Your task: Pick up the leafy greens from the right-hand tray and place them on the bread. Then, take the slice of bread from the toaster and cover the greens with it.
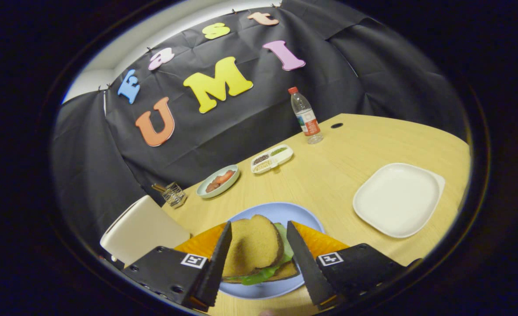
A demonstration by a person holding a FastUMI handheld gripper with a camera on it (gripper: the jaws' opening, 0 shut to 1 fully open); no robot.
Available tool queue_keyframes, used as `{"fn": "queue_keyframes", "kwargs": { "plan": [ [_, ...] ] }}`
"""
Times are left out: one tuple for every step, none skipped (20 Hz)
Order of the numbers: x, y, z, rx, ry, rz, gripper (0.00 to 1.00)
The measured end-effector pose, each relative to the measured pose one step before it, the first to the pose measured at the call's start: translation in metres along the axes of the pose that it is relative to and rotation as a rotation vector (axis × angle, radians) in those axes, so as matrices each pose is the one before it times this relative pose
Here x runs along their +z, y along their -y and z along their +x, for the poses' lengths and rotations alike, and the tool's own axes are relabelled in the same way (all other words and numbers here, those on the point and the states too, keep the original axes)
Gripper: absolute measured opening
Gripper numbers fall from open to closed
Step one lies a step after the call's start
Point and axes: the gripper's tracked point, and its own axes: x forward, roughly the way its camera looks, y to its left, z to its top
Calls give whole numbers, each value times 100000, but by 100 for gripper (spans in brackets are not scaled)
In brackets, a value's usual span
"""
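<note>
Hand-held gripper (259, 245) fingers straddle flat-lying bread slice (252, 245)

Tongs (259, 245) spread wide around top bread slice (252, 248) over greens (265, 273) on blue plate (280, 213).

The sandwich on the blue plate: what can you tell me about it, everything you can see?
The sandwich lies flat on a round light-blue plate on the wooden table. Its top slice of bread is tan with a darker brown crust; green leafy greens poke out at the side, and a bottom slice edge shows beneath. It sits between the gripper jaws, which stand open on either side; whether they touch it is unclear.
</note>
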Motion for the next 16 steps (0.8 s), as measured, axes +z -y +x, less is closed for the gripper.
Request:
{"fn": "queue_keyframes", "kwargs": {
  "plan": [
    [450, 81, -278, -62, 1398, -1354, 81],
    [457, -112, -409, -65, 1690, -1790, 84],
    [707, -20, -610, -173, 2289, -2091, 88],
    [862, 12, -609, -258, 2772, -2355, 91],
    [1052, -121, -912, -144, 2857, -2714, 94],
    [957, -286, -904, 654, 3008, -2807, 94],
    [1228, -221, -1072, -114, 2618, -3604, 95],
    [1176, -43, -1095, -444, 2652, -4175, 95],
    [1604, -209, -1185, 419, 3285, -4193, 95],
    [1845, -67, -1140, -553, 3437, -4175, 95],
    [1903, 67, -1051, -322, 3672, -3563, 95],
    [1721, -49, -941, -544, 2561, -3123, 95],
    [1521, 37, -957, -408, 1763, -2886, 95],
    [1551, -103, -930, 122, 2169, -1577, 96],
    [1437, -298, -926, 710, 1504, -1461, 95],
    [1277, -591, -868, 2089, 1779, -450, 96]
  ]
}}
